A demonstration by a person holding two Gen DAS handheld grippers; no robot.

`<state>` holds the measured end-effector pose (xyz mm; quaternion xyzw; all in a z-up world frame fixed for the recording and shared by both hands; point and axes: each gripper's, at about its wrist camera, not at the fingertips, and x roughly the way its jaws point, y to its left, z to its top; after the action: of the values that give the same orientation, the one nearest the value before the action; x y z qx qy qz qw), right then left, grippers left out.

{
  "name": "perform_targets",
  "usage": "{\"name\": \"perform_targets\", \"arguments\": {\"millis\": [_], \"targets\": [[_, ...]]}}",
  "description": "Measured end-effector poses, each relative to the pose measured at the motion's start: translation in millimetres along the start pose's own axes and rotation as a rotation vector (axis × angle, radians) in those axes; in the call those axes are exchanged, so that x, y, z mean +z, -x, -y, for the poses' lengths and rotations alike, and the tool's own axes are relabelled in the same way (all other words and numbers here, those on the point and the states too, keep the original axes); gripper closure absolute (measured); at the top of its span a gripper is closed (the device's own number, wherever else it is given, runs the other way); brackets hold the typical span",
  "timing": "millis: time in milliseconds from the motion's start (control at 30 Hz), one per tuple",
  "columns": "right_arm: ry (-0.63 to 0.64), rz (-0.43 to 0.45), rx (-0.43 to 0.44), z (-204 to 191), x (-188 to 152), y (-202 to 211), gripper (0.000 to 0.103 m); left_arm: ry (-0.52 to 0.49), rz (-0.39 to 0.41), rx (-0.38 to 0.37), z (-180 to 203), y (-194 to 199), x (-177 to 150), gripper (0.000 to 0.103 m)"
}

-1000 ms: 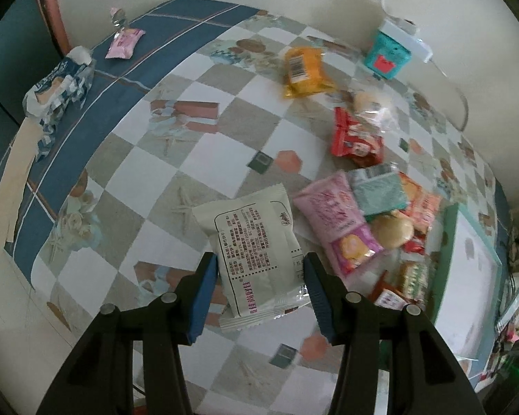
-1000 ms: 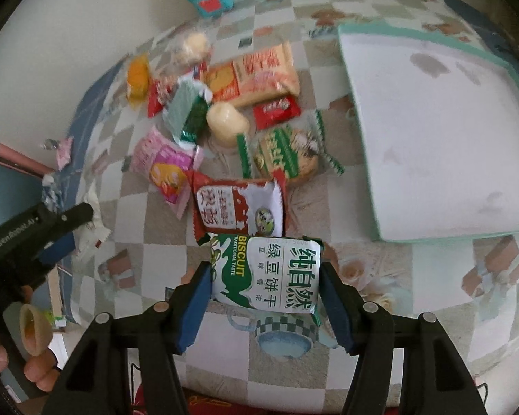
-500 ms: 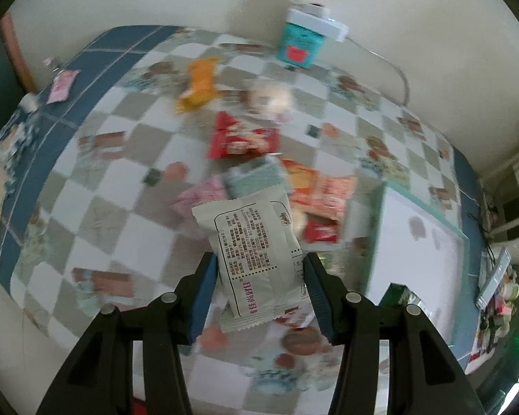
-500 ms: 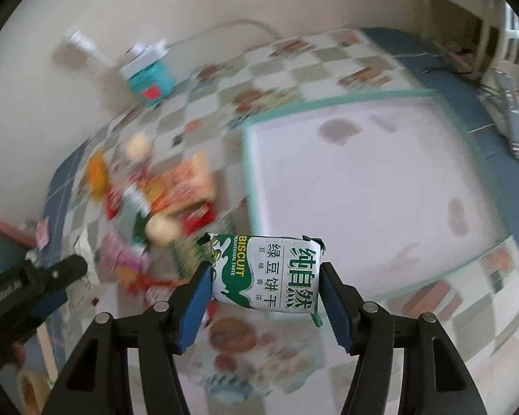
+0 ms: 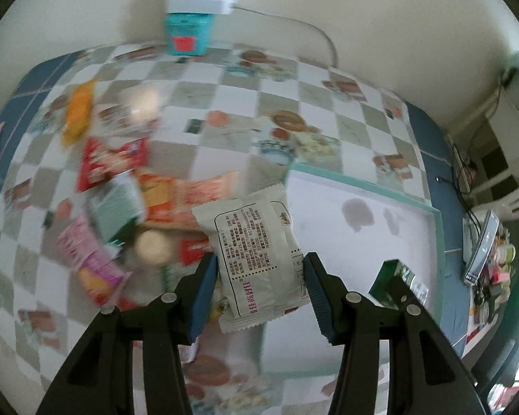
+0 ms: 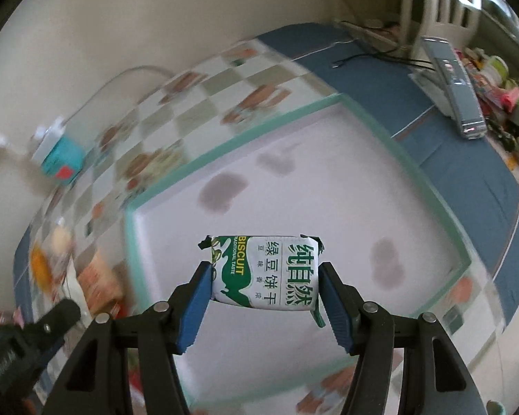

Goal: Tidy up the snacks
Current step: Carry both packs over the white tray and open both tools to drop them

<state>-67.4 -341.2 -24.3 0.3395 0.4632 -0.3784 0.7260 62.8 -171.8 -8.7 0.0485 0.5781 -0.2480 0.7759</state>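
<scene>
My left gripper (image 5: 259,288) is shut on a pale grey snack packet (image 5: 256,256) with printed text, held above the left edge of the white tray (image 5: 349,276) with a teal rim. My right gripper (image 6: 264,290) is shut on a green and white biscuit packet (image 6: 266,271), held over the middle of the same tray (image 6: 328,180). The biscuit packet (image 5: 396,282) also shows at the lower right of the left wrist view. Several loose snack packets (image 5: 117,186) lie blurred on the checked tablecloth left of the tray. The other gripper (image 6: 34,339) shows at the lower left of the right wrist view.
A teal box (image 5: 188,33) with a white plug and cable stands by the wall at the back. A grey remote (image 6: 456,86) and small clutter lie on the blue cloth strip right of the tray. The wall runs close behind the table.
Both grippers have swung right from over the snack pile to over the tray, each carrying its packet. The views have rolled, and the snack pile has slid to the left.
</scene>
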Motion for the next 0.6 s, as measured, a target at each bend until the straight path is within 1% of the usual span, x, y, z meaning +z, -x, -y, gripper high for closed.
{"name": "perform_targets", "arguments": {"millis": [200,333,433,467,567,600], "targets": [[-0.056,0.014,-0.049,18.5,31.1,-19.3,0.038,-0.088,-0.022,-0.018,40.0,-32.7,17.3,0.050],[-0.073,0.008,-0.075,25.1,44.9,-35.3,0.038,-0.117,-0.042,-0.039,58.5,-55.1,23.8,0.050],[-0.082,0.015,-0.090,28.5,54.5,-43.3,0.038,-0.125,-0.056,-0.053,66.6,-68.6,25.7,0.050],[-0.086,0.016,-0.090,29.1,57.3,-45.5,0.037,-0.130,-0.057,-0.055,68.5,-71.9,26.2,0.050],[-0.080,0.017,-0.098,28.0,59.8,-49.7,0.037,-0.137,-0.056,-0.053,70.8,-76.9,28.5,0.050],[-0.076,0.016,-0.102,27.9,60.0,-50.5,0.036,-0.134,-0.055,-0.052,69.9,-76.1,29.5,0.047]]}}
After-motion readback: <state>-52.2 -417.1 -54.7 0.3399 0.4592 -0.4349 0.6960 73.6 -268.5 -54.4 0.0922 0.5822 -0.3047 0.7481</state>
